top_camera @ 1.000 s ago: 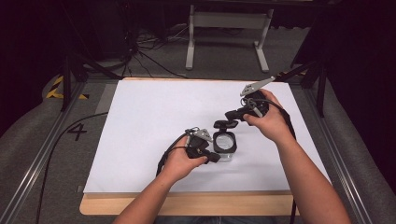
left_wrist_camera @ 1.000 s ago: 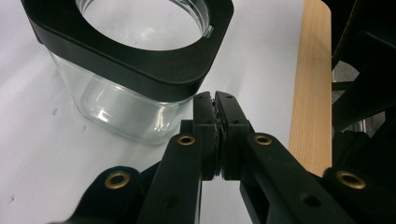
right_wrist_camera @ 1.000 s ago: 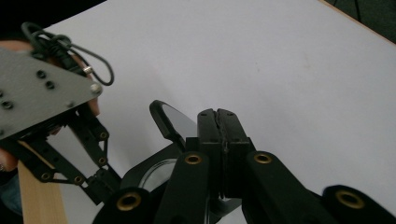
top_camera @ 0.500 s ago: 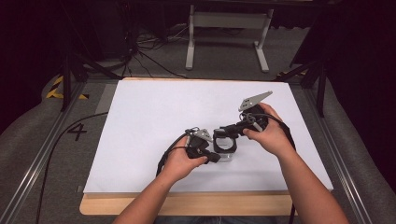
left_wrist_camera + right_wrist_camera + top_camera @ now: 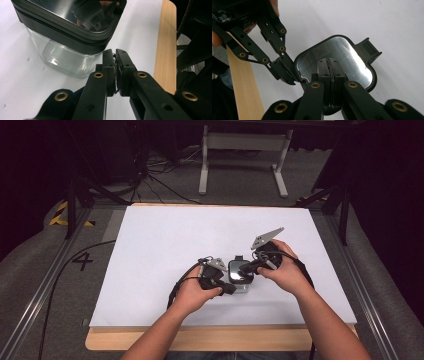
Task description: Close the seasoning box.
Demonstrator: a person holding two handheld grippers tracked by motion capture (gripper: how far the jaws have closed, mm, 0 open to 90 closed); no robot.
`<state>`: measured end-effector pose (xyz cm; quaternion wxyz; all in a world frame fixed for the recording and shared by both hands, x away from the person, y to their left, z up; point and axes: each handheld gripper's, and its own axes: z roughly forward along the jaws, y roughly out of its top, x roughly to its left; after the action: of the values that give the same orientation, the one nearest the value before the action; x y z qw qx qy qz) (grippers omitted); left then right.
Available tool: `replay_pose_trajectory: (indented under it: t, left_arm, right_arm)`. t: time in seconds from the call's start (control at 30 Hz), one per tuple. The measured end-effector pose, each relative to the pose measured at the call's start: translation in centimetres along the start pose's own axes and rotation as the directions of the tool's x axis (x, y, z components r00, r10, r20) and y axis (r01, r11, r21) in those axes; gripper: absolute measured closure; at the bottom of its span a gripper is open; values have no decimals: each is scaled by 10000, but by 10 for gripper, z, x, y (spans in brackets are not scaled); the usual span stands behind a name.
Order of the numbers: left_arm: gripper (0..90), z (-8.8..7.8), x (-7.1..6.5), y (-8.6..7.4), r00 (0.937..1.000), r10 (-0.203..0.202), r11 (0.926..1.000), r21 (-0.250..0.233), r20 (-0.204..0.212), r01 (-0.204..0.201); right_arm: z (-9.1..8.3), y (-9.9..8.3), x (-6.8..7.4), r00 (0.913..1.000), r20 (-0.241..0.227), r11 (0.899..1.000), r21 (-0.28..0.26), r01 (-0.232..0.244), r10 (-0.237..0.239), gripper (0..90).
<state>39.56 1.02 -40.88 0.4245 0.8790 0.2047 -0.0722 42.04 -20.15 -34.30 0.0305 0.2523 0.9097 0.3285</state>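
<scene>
High view: both forearms in from the bottom edge, converging near the middle of the white table sheet [image 5: 165, 250]. Left hand [image 5: 192, 292] curled around the left gripper [image 5: 231, 289], wrist low, jaws pointed rightward at the clear glass container [image 5: 239, 276] with its black-rimmed mirror lid [image 5: 238, 268]. Right hand [image 5: 282, 270] wrapped over the right gripper [image 5: 245, 269] from the far side, jaws aimed leftward and down onto the lid, grey three-cornered plate [image 5: 267, 237] tilted up behind the knuckles. Container set between the two grippers, toward the near edge, with the wooden table rim [image 5: 210, 340] just beyond the sheet.

Left gripper view: left gripper [image 5: 115, 53] with jaws pressed together, nothing between the pads, tips just beside the near corner of the container [image 5: 67, 58], under the overhang of the lid [image 5: 70, 27]. Touching or not: cannot tell. Container upright on the sheet.

Right gripper view: right gripper [image 5: 329, 61] with jaws fully closed on nothing, tips over the mirrored lid [image 5: 352, 57], lid tab [image 5: 368, 46] sticking out at the far side. Left gripper [image 5: 290, 75] angled in from the upper left, its closed tips at the lid's edge.
</scene>
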Motion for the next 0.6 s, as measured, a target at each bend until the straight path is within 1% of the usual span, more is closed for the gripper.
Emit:
replay_pose_trajectory:
  t: [0.07, 0.2, 0.27, 0.3, 0.33, 0.37, 0.4, 0.47, 0.53, 0.6]
  left_arm:
    - [862, 0, 0, 0, 10000, -4, 10000, -21, -10, 4]
    - [858, -1, -1, 0, 10000, 17, 10000, 35, -3, -17]
    - [860, -2, -2, 0, 10000, -41, 9999, 163, 73, 40]
    - [859, -2, -2, 0, 10000, -41, 9999, 163, 73, 40]
    - [859, -4, -3, 1, 10000, 41, 9995, 309, 44, -42]
    - [858, -7, -5, 2, 9998, 157, 9990, 419, -125, -151]
    - [857, -10, -6, 2, 9993, 258, 9985, 484, -277, -245]
    - [846, -20, -9, 3, 9975, 429, 9985, 374, -559, -409]
    - [832, -33, -10, 2, 9966, 367, 9993, 134, -736, -358]
    - [825, -47, -9, -1, 9941, 284, 9995, -84, -1050, -294]
  right_arm:
    - [0, 0, 1, 10000, 53, 10000, 21, 30, -30, 900]
    - [0, 0, 0, 10000, 16, 10000, 41, 19, -19, 900]
    - [0, 1, 1, 10000, 10, 10000, 23, 39, -39, 900]
    - [0, 1, 1, 10000, 99, 10000, 19, 5, -5, 900]
    - [0, 1, 1, 10000, 99, 10000, 19, 5, -5, 900]
    - [-2, 1, 2, 9998, 191, 10000, -63, 69, -68, 900]
    - [-4, 3, 4, 9998, 189, 9998, -182, 85, -82, 900]
    - [-9, 5, 5, 9996, 169, 9990, -383, 218, -212, 900]
    - [-17, 8, 6, 9994, 238, 9979, -600, 263, -249, 884]
    - [-25, 11, 5, 9992, 344, 9955, -915, 242, -211, 861]
